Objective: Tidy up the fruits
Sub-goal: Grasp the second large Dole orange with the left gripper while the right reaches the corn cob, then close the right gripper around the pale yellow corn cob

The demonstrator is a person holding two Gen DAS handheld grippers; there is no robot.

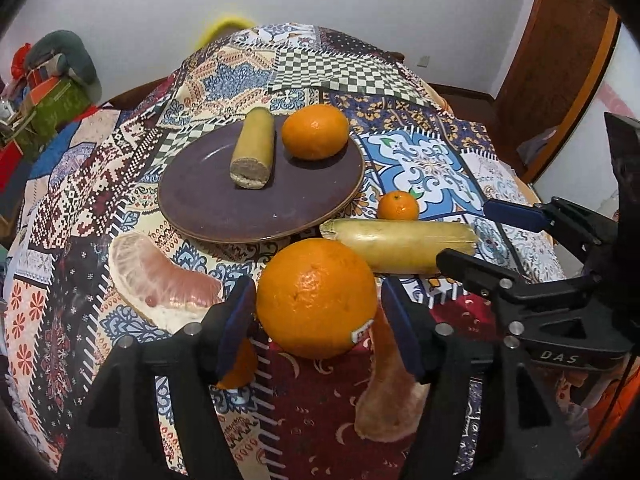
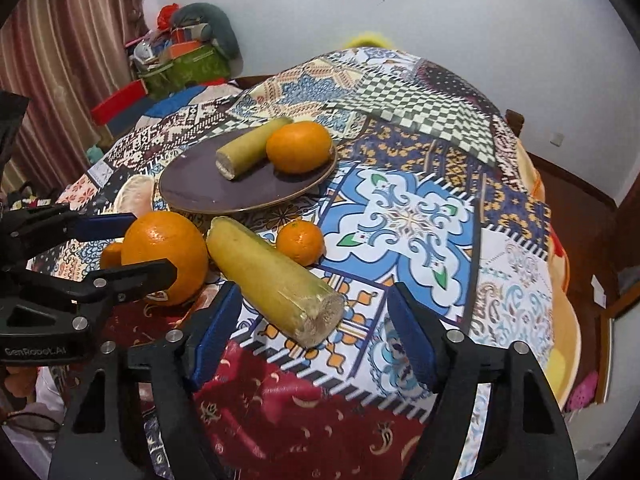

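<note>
Orange, glossy, stickered large orange | left claw spread around it | right claw spread

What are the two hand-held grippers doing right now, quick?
Left hand-held gripper: open, straddling the big orange, not pressing it.
Right hand-held gripper: open, around the long yellow stalk.

A patchwork-patterned cloth covers the counter. Directly on it lie a dark purple plate, a large orange, a small mandarin just beyond a long yellow cane piece, a peeled pomelo segment left of the large orange, another pale segment nearer the camera, and a small orange fruit, partly hidden.
</note>
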